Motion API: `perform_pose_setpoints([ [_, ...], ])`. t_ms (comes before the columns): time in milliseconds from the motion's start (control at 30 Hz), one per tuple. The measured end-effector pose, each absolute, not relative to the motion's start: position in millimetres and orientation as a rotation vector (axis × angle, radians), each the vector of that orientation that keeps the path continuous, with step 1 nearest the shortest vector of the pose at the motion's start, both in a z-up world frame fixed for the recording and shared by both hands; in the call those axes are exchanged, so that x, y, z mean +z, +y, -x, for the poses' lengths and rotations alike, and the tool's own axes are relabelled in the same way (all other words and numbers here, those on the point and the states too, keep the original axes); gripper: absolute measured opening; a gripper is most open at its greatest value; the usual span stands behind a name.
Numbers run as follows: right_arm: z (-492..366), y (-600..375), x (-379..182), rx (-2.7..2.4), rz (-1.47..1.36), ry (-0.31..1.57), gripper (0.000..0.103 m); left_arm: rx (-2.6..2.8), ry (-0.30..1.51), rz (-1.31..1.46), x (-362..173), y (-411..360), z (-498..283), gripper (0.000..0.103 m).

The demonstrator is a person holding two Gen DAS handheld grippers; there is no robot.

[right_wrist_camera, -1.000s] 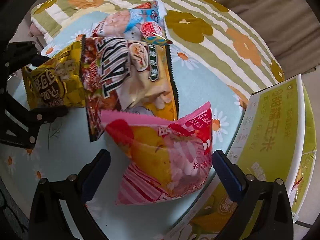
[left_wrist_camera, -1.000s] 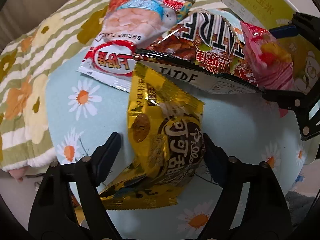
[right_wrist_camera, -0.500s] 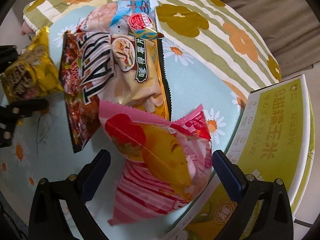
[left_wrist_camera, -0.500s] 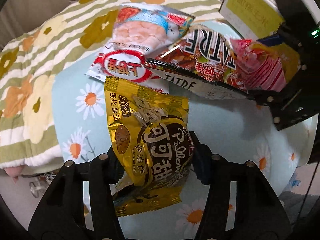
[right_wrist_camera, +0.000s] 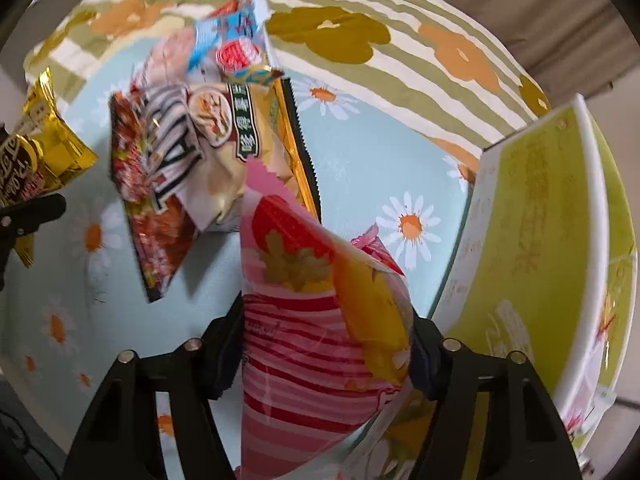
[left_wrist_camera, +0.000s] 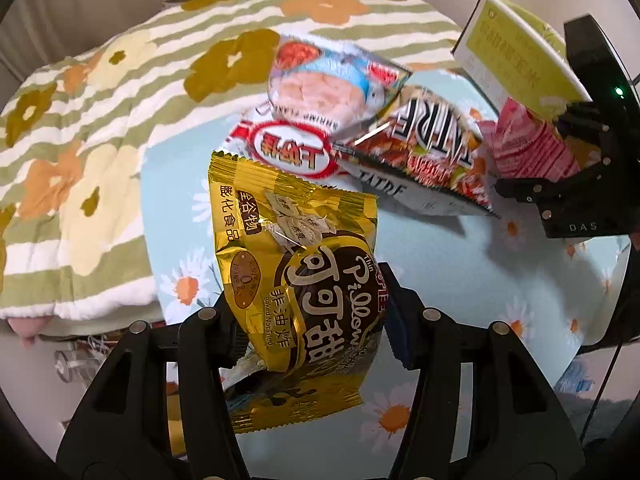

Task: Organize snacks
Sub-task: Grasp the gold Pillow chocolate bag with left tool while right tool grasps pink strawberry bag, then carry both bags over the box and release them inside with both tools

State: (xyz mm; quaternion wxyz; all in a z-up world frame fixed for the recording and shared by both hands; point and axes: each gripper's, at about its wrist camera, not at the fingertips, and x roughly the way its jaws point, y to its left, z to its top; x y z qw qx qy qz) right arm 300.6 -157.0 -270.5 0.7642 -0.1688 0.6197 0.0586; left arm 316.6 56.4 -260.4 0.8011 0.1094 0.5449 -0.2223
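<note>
between the left jaws, a crinkled gold snack bag (left_wrist_camera: 296,276)

Both wrist views were evenly lit by soft, diffuse light; the source itself was out of frame. Fisheye distortion bowed the edges, with black vignette at the corners. In the left view, the gold snack bag (left_wrist_camera: 296,264) was sharp, with small specular glints on its foil; the shrimp flakes bag (left_wrist_camera: 320,92) behind it was blurred. A soft shadow lay on the desk (left_wrist_camera: 460,272) under the Tatre bag (left_wrist_camera: 432,148). The right view was smeared throughout; the pink striped bag (right_wrist_camera: 320,320) and green box (right_wrist_camera: 540,240) lacked crisp print.
</note>
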Motion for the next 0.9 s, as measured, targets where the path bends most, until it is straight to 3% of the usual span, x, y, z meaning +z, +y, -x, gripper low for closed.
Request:
perform_pose_setpoints([
  [500,-267,-181,-137,0.169,0.147,1.105,0.057,-0.486,1.008,-0.204,-160,18,-322,0.052],
  [900,-251,-293,-73,0.198,0.118,0.955,0.057,-0.483,0.867,-0.159,-84,-117,-320,0.052],
])
